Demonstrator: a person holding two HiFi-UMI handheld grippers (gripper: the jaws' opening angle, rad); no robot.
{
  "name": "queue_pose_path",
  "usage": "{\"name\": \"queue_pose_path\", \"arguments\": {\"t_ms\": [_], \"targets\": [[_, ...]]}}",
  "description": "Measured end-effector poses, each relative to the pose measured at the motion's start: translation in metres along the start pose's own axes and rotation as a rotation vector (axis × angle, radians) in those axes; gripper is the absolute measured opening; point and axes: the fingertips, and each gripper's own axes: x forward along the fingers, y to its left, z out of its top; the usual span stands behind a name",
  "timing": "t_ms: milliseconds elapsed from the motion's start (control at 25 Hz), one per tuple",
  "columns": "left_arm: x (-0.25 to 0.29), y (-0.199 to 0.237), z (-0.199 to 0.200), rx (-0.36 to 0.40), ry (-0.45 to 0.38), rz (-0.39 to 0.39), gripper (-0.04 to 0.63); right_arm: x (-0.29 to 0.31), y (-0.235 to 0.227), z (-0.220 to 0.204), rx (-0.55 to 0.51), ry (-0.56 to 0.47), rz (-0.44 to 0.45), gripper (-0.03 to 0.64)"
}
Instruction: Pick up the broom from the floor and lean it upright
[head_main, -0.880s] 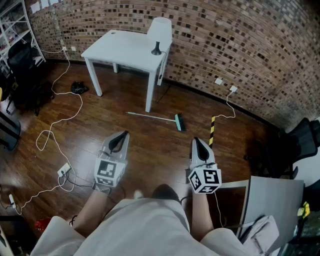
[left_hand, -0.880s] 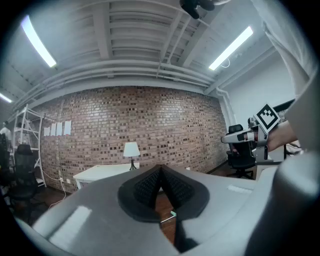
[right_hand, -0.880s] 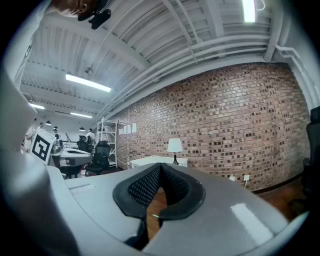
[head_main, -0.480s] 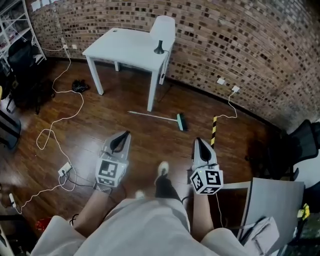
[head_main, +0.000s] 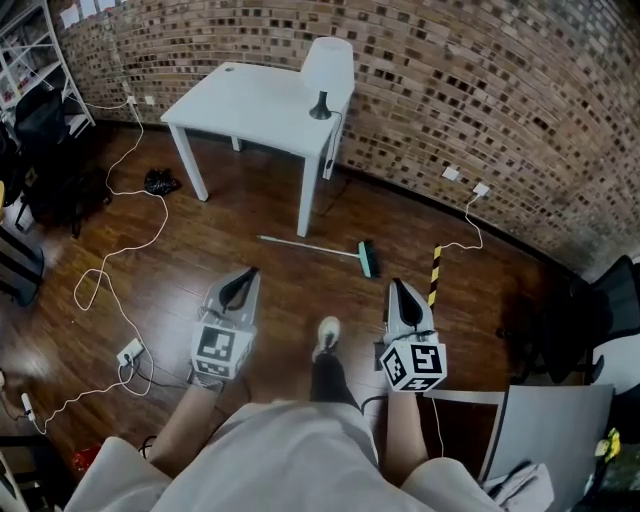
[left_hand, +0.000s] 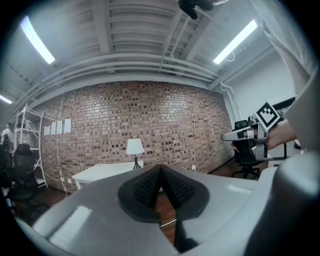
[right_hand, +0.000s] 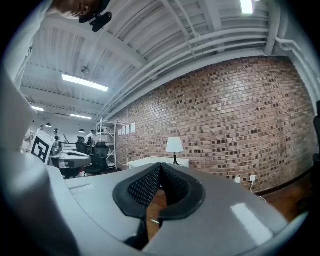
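The broom (head_main: 318, 248) lies flat on the wooden floor in the head view, its pale handle pointing left and its green head (head_main: 367, 259) at the right, just in front of the white table's leg. My left gripper (head_main: 245, 273) and right gripper (head_main: 393, 287) are held level ahead of my body, both short of the broom and well above the floor. In the left gripper view the jaws (left_hand: 160, 169) meet with nothing between them. In the right gripper view the jaws (right_hand: 160, 166) are likewise shut and empty.
A white table (head_main: 250, 100) with a lamp (head_main: 325, 68) stands against the curved brick wall. White cables (head_main: 115, 275) and a power strip (head_main: 130, 351) trail across the floor at left. A yellow-black striped bar (head_main: 435, 276) lies right of the broom. An office chair (head_main: 600, 310) and a grey panel (head_main: 550, 430) stand at right.
The person has stepped forward: a shoe now shows between the grippers, and the broom and table sit slightly closer and further right. Both grippers keep the same pose and stay shut.
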Motion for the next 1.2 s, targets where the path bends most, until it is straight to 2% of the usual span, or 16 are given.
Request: {"name": "queue_pose_path", "arguments": {"t_ms": [400, 680, 880, 1200], "targets": [[0.129, 0.017, 0.007, 0.001, 0.008, 0.007, 0.000, 0.118, -0.070, 0.006, -0.012, 0.039, 0.067, 0.014], [0.210, 0.022, 0.008, -0.017, 0.049, 0.027, 0.002, 0.189, -0.132, 0.020, -0.017, 0.055, 0.102, 0.014], [0.250, 0.033, 0.009, -0.019, 0.056, 0.072, 0.002, 0.229, -0.160, 0.026, -0.048, 0.070, 0.145, 0.014], [0.287, 0.057, -0.008, -0.023, 0.080, 0.101, 0.002, 0.274, -0.177, 0.021, -0.039, 0.082, 0.147, 0.014]]}}
